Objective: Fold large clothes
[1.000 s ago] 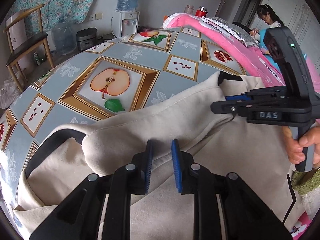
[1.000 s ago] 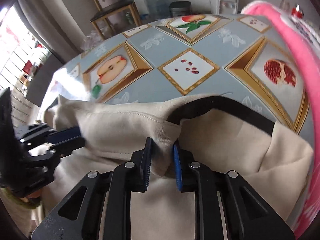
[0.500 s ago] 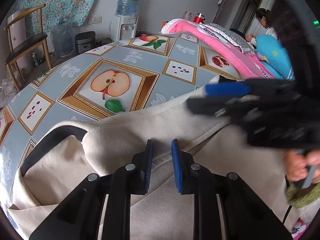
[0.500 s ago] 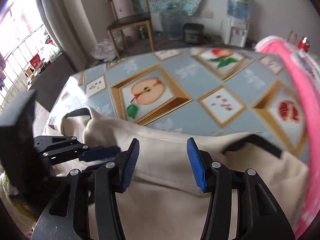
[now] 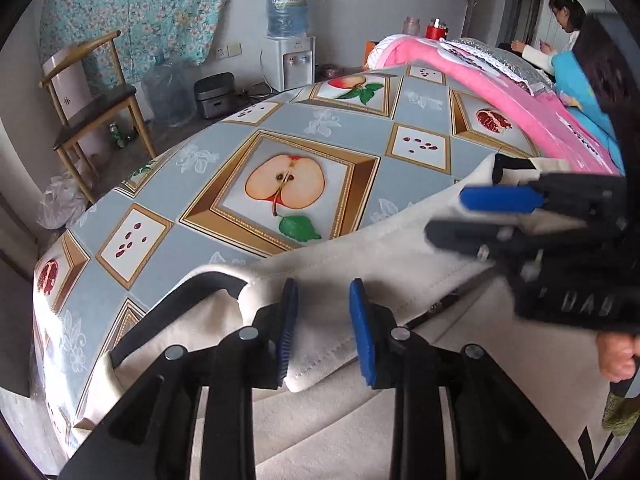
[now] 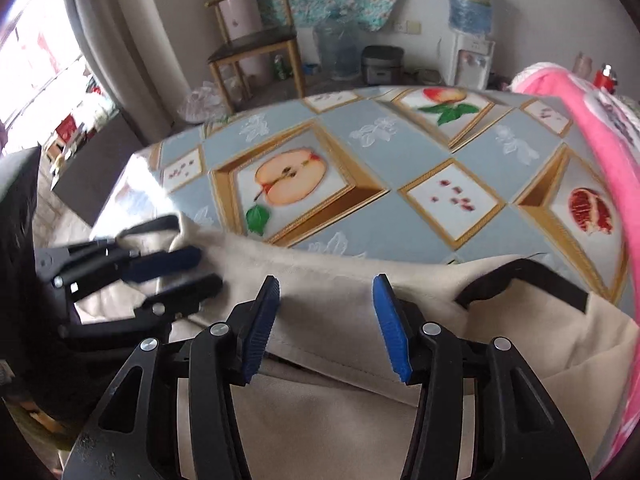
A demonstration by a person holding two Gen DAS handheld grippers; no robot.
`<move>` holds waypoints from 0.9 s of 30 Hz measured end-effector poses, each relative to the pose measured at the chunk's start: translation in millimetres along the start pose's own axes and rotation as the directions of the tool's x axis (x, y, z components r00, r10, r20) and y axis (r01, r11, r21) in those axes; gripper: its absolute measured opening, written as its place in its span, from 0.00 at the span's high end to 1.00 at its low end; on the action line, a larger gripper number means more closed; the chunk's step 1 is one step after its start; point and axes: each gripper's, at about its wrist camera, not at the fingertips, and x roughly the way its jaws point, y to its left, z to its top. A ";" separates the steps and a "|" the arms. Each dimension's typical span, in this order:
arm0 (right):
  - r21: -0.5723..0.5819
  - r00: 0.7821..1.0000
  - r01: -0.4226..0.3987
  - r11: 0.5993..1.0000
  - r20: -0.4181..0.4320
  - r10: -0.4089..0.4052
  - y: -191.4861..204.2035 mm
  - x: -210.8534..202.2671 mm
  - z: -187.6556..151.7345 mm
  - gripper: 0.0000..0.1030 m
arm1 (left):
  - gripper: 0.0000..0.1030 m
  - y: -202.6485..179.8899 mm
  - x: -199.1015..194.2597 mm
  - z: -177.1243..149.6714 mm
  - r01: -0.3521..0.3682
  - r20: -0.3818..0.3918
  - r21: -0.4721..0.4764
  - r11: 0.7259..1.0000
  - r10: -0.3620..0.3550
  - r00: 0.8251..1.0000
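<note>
Cream cloth, a big top (image 5: 400,264), lies along the near edge of the table (image 5: 344,128), its folded hem running crosswise from one black-trimmed cuff (image 5: 172,300) on the left to another (image 6: 528,284) on the right, so the long axis sits square across both grippers. Each hangs over its own end of the fold and points steeply down. The right gripper (image 6: 326,324) has let go: its jaws have just been opening and stand wide, clear above the hem. The left gripper (image 5: 322,330) has its jaws opening too, though narrower; the hem's corner lies between them, and it seems slack, not pinched, as far as I can see.
</note>
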 end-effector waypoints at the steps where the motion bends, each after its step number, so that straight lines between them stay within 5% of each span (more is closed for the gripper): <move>1: 0.008 1.000 0.014 1.000 0.005 -0.014 -2.6 -0.5 -0.2 0.52 | 0.75 -0.5 -0.4 -1.4 -0.001 0.003 0.001 1.000 0.001 1.000; 20: 0.081 0.997 -0.023 0.996 -0.068 0.028 -12.0 2.0 -10.3 0.44 | 0.74 1.6 -4.1 -6.1 0.007 -0.012 -0.098 0.995 -0.009 1.000; 27: 0.052 0.999 -0.040 0.998 0.027 0.038 -12.4 -84.9 -27.7 0.13 | 0.54 -2.0 -54.7 -10.3 -0.017 0.018 -0.124 0.992 0.019 1.000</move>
